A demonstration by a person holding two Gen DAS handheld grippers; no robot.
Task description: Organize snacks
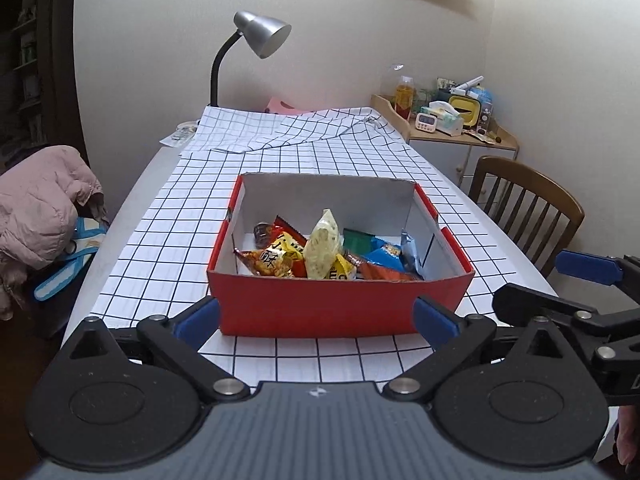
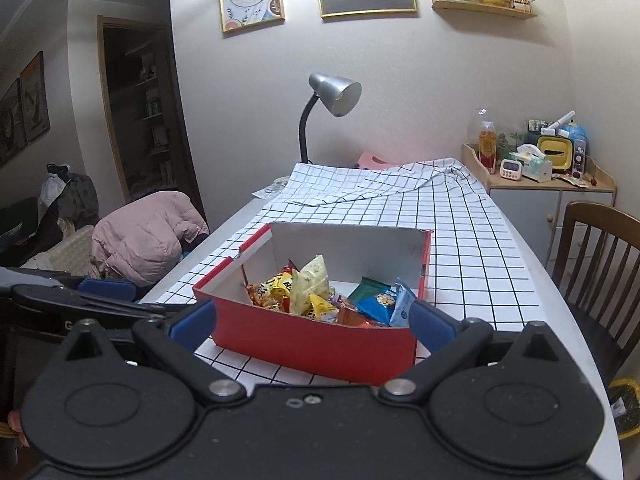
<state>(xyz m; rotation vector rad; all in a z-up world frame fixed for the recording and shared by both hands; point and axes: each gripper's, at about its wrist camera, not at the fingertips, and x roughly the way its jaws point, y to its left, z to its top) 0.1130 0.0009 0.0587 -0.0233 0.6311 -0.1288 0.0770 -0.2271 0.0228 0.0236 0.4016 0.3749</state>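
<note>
A red cardboard box (image 1: 280,304) (image 2: 280,340) with white inner walls sits on the checked tablecloth (image 1: 180,220). It holds several snack packets, among them a pale yellow one (image 1: 322,246) (image 2: 310,286), a blue one (image 1: 382,258) (image 2: 374,302) and an orange one (image 1: 266,260). My left gripper (image 1: 316,320) is open, its blue pads just short of the box's front corners and holding nothing. My right gripper (image 2: 312,322) is also open and empty, close to the near wall. Each gripper shows at the edge of the other's view (image 1: 580,280) (image 2: 100,292).
A silver desk lamp (image 1: 260,36) (image 2: 334,94) stands at the table's far end, where the cloth is folded over. A wooden chair (image 1: 528,208) (image 2: 592,264) is at the right. A pink jacket (image 1: 44,200) lies at the left. A cluttered cabinet (image 1: 452,120) stands at the back right.
</note>
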